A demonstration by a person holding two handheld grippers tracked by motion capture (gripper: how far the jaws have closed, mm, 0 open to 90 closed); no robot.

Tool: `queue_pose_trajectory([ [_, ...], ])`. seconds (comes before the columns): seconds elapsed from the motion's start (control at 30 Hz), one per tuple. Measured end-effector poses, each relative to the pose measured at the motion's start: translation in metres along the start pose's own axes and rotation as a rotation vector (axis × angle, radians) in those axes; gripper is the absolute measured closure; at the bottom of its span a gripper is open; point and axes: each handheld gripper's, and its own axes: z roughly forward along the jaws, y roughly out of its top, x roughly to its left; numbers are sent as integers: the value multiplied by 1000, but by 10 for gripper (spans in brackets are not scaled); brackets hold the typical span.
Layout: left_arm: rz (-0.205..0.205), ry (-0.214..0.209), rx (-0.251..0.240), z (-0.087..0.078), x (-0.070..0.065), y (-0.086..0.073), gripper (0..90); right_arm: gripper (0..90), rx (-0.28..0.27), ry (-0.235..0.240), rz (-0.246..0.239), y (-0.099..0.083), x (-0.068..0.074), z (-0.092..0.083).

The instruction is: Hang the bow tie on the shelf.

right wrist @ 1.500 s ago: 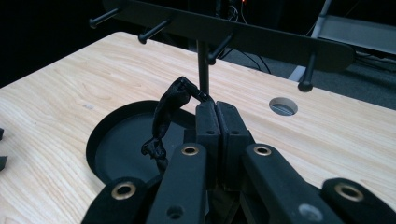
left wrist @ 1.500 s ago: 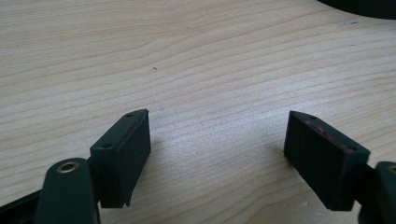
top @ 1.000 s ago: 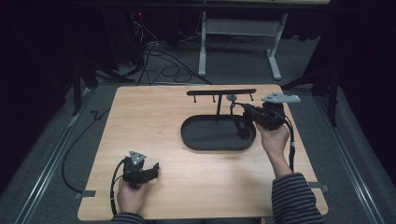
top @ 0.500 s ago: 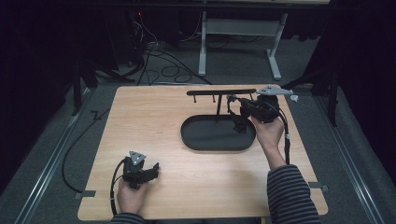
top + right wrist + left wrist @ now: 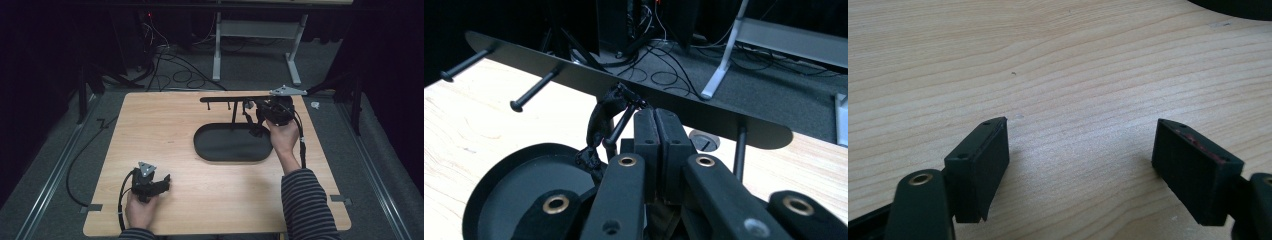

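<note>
The surface point(image 5: 165, 140) is pale wood with a fine visible grain, smooth and matt. On it stands a black oval tray point(image 5: 220, 150) that looks like painted metal, with a soft sheen. The rack bar point(image 5: 574, 75) above it is thin, dark sheet metal, matt, and its pegs point(image 5: 531, 92) look smooth and black. A black cord point(image 5: 599, 125) hanging on one peg looks like rough, twisted cloth. The left tool point(image 5: 1080, 172) has matt black plastic pads, and brass-coloured metal rivets shine on the right tool point(image 5: 656, 150). The person's sleeve point(image 5: 310, 205) is striped knitted cloth. The floor point(image 5: 250, 75) looks like grey carpet.
</note>
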Motion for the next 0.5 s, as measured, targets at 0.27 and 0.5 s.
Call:
queue_pose_trajectory([
  [0.27, -1, 0, -1, 0, 0, 0, 235, 900, 22, -16, 18, -7, -5, 6],
  [0.5, -1, -1, 0, 0, 0, 0, 235, 900, 18, -16, 24, -14, -7, 7],
])
